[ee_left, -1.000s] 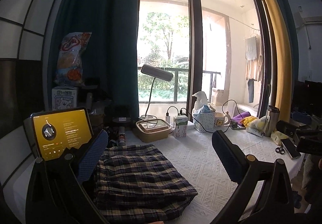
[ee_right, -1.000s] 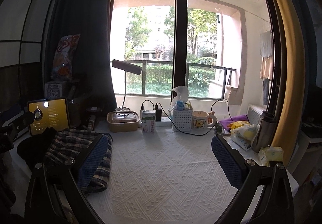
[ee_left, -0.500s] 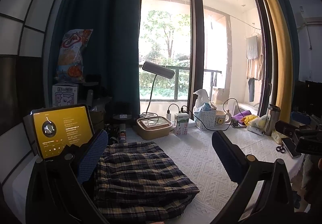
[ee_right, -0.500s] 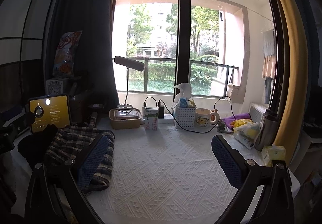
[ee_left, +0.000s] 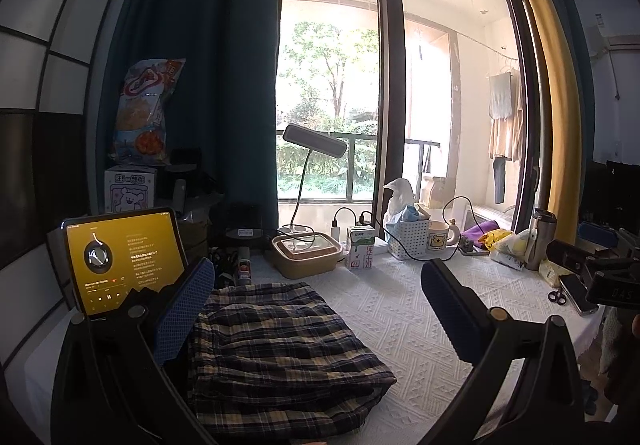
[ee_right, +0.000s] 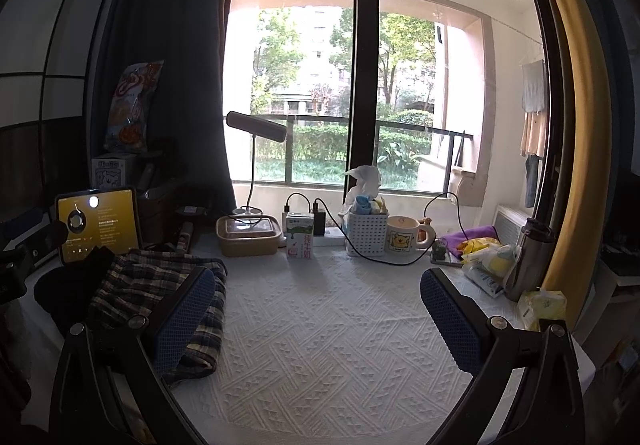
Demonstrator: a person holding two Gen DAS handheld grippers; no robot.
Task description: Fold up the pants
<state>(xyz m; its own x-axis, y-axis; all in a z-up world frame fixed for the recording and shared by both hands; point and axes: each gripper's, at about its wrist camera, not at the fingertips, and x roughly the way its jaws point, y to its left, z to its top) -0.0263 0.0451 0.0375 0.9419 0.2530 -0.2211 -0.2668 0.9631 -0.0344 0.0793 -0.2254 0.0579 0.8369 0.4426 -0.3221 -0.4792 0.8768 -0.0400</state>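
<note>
Folded plaid pants (ee_left: 276, 357) lie on the white tablecloth (ee_right: 340, 325); left gripper (ee_left: 316, 309) hangs released above them; right gripper (ee_right: 316, 313), also released, at their three o'clock.

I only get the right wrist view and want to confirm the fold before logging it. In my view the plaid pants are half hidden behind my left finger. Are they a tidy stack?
Observer: Yes. The left wrist view shows the plaid pants as a compact folded rectangle lying flat on the white tablecloth.
Operator: Is the left gripper holding them?
Observer: No. The left gripper is open, above the pants, nothing between its fingers.
Operator: Anything near my side I can't see?
Observer: Small scissors and a phone lie by the table's right edge.
</note>
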